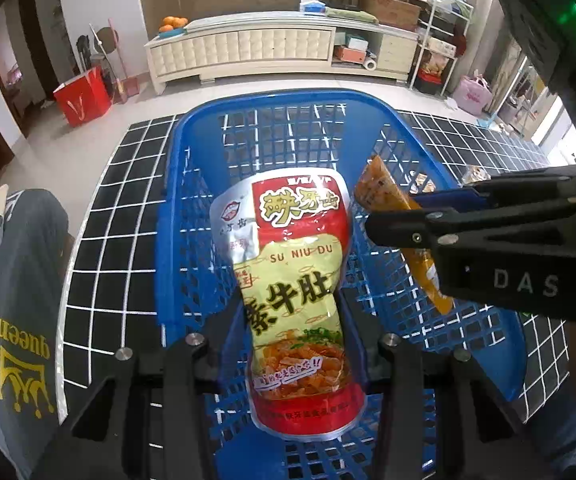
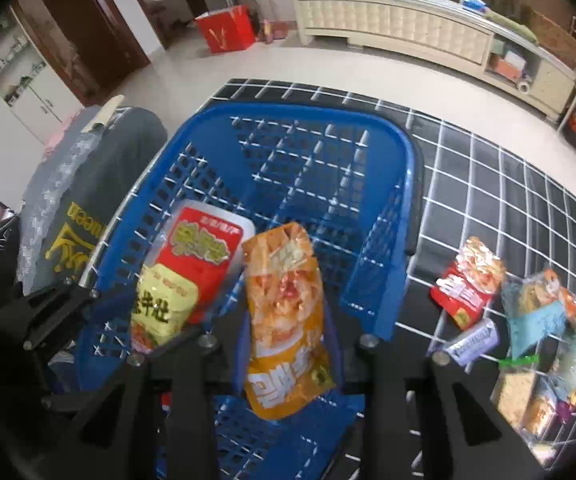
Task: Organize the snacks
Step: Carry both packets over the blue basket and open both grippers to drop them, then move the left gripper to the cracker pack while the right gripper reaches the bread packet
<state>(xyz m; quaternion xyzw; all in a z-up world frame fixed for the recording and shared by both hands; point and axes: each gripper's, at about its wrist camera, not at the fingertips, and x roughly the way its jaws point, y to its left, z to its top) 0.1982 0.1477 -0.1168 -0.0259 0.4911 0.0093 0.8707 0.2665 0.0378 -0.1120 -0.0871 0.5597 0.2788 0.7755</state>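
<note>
Both grippers hang over the blue plastic basket (image 1: 271,104), each carrying one snack, which suits a task of gathering loose packets into a single container. The left gripper (image 1: 294,356) has its jaws clenched on the lower half of a red-and-yellow Su Niu Du pouch (image 1: 296,280), gripped by its sides so the packet stands up along the line of the fingers, its top over the basket's lattice floor. The right gripper (image 2: 288,344) grasps an orange snack packet (image 2: 285,312) the same way, pinched low so the length of the bag points out ahead of the jaws and into the basket. Seen from the left wrist, the orange packet sits just beside the red pouch, the two held apart rather than overlapping, probably so each can be let go without dragging the other. The basket stands on a surface covered with a black cloth with a white grid (image 2: 488,168). To its right on that cloth lie more snacks: a red packet (image 2: 468,284), a small silver-wrapped one (image 2: 474,340) and a blurred cluster of others, so much sorting seems left. A dark garment with a yellow crown print (image 1: 23,320) drapes beside the basket.
</note>
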